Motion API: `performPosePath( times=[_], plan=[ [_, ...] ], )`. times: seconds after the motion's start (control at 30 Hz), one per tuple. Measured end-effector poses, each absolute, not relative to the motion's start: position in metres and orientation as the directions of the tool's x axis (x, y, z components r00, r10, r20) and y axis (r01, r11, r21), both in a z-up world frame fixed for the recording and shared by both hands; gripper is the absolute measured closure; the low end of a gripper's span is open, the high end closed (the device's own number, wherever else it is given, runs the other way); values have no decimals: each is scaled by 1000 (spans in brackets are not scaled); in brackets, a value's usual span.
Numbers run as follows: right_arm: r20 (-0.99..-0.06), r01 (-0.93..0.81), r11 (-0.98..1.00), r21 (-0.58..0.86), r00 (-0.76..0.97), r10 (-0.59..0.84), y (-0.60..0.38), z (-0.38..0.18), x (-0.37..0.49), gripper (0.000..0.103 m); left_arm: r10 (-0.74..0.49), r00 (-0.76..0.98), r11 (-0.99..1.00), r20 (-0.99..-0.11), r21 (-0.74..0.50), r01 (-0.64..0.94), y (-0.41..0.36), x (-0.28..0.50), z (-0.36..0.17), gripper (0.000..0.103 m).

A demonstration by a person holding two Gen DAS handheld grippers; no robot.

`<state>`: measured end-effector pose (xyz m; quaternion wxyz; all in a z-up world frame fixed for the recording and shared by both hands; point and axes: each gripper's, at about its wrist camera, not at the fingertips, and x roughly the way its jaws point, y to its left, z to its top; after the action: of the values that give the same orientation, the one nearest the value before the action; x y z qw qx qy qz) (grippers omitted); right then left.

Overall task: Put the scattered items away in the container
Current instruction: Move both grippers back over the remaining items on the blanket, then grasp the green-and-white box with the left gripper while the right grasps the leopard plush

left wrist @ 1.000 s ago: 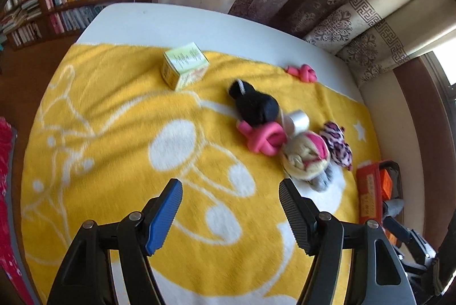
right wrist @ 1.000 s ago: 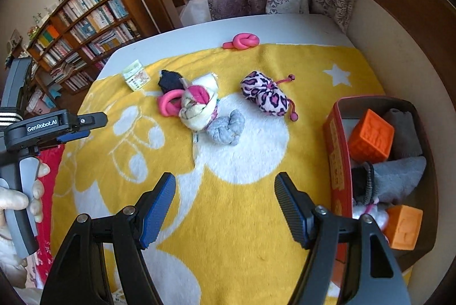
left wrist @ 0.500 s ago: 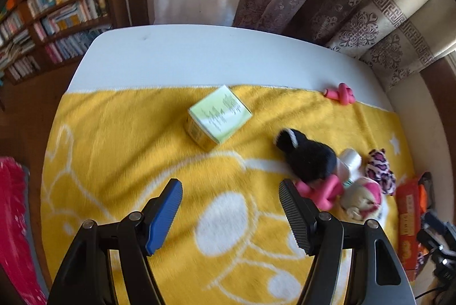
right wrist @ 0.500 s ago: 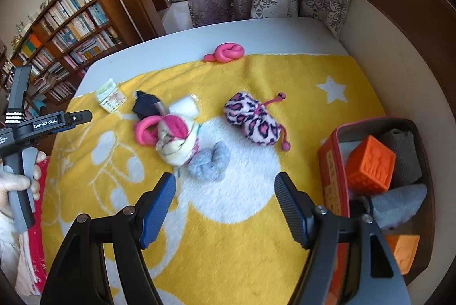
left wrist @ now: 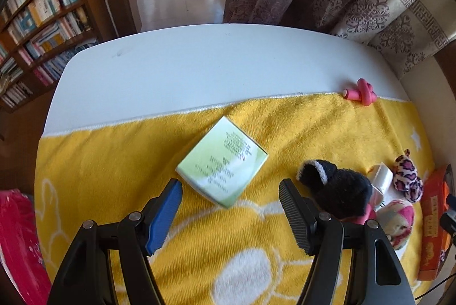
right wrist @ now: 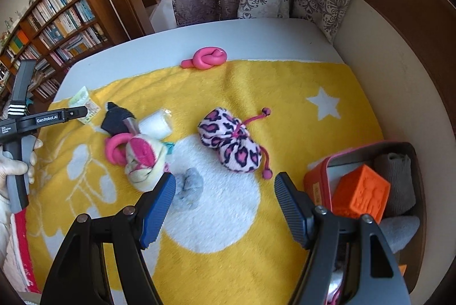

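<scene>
A pale green box (left wrist: 222,165) lies on the yellow blanket (left wrist: 99,162), just ahead of my left gripper (left wrist: 230,185), which is open and points steeply down with nothing between its fingers. Right of the box sit a black sock (left wrist: 336,188) and a pink knot (left wrist: 362,94). My right gripper (right wrist: 225,179) is open and empty, hovering just short of a leopard-print pouch (right wrist: 230,145). A grey sock (right wrist: 188,188) lies by its left finger. The red container (right wrist: 319,176) at the right holds an orange block (right wrist: 360,194) and grey socks.
A pink-and-white sock ball (right wrist: 145,159), a pink ring (right wrist: 114,148) and a white roll (right wrist: 155,122) cluster left of the pouch. The bare white table strip (left wrist: 199,71) lies beyond the blanket. Curtains and a wall border the far and right sides, and a bookshelf stands at left.
My left gripper moved across the blanket and lower, so the green box now sits close ahead of its fingers. My right gripper shifted toward the leopard pouch. Both stayed open.
</scene>
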<state>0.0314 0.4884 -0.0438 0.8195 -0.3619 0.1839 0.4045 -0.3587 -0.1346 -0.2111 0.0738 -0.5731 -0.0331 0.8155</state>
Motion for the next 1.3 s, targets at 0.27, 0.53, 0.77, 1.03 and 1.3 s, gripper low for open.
performPosePath(
  times=[0.27,0.53,0.77,1.03,1.3],
  plan=[
    [-601,-787,409,-461,616,509,509,-43,49,27,162,-326,-985,-931,-134,-105,-135,-374,-222,31],
    [-623,-792,388,-471,610,490,535,-51,62,27,171,-327,-984,-929,-142,-111,-137,-383,-228,31],
    [-634,-791,386,-474,611,474,548,-55,69,27,170,-329,-985,-929,-156,-70,-137,-389,-234,32],
    [-638,-777,384,-499,629,444,550,-61,69,73,176,-353,-984,-919,-172,-42,-139,-387,-230,37],
    [-640,-789,399,-467,613,463,539,-51,64,96,176,-387,-983,-905,-178,-31,-138,-372,-209,37]
  ],
)
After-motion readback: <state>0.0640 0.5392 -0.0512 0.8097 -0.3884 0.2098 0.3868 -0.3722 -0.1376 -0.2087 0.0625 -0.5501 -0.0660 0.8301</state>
